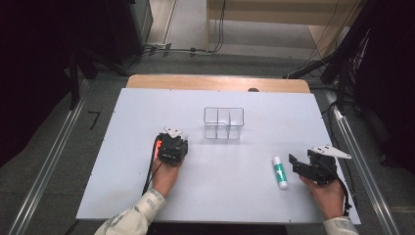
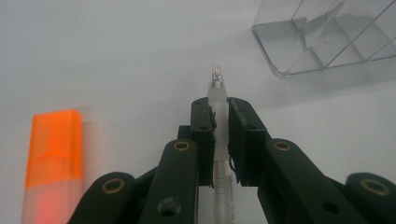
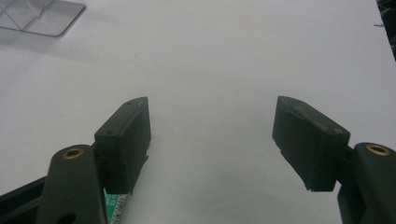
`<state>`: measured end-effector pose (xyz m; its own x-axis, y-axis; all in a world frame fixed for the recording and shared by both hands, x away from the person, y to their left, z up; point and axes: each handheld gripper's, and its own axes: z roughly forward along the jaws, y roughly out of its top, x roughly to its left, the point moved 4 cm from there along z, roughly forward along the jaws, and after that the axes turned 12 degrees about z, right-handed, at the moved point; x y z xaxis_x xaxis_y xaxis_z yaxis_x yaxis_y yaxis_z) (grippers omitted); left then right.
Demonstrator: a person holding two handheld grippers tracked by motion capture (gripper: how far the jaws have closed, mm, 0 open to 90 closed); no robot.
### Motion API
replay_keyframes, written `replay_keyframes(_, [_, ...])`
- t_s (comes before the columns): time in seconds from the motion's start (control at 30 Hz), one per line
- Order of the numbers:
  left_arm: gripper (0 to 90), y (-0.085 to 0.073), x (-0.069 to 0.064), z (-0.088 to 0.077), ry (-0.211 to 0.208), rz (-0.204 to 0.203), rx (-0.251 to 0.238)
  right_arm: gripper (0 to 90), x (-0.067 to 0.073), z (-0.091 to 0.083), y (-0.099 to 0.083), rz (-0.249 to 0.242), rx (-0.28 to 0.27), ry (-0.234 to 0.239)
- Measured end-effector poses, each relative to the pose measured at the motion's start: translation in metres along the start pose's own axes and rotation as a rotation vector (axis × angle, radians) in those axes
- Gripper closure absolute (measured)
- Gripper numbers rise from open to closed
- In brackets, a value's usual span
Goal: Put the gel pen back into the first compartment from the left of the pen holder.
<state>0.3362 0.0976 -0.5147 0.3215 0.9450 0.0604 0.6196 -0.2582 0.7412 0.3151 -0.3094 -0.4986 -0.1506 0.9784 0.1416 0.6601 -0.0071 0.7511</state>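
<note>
From the high view I see the white table [image 1: 220,186] brightly and evenly lit against dark, dim surroundings. Shadows are soft. In the left gripper view the orange marker [image 2: 53,158] at lower left is blurred; upper corners look hazy.

Black two-jaw grippers [image 1: 171,147] with brass rivets, pale patterned sleeves [image 1: 142,211]

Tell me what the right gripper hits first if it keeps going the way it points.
Probably nothing: ahead of the open right gripper lies bare table. The clear organizer sits off to the left of its line, though depth is hard to judge.
</note>
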Motion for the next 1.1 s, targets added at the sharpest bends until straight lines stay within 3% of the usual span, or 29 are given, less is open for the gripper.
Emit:
replay_keyframes(0.4, [81.0, 0.015, 0.003, -0.015, -0.025, -0.021, -0.068, 26.8, 0.000, 0.000, 0.000, 0.001, 0.000, 0.001])
replay_keyframes(0.63, [81.0, 0.023, 0.006, -0.018, -0.039, -0.041, -0.084, 26.9, 0.001, 0.000, 0.000, 0.002, 0.001, 0.001])
replay_keyframes(1.1, [80.9, 0.045, 0.000, -0.022, -0.052, -0.009, -0.111, 26.9, 0.004, 0.002, 0.000, -0.007, 0.003, 0.007])
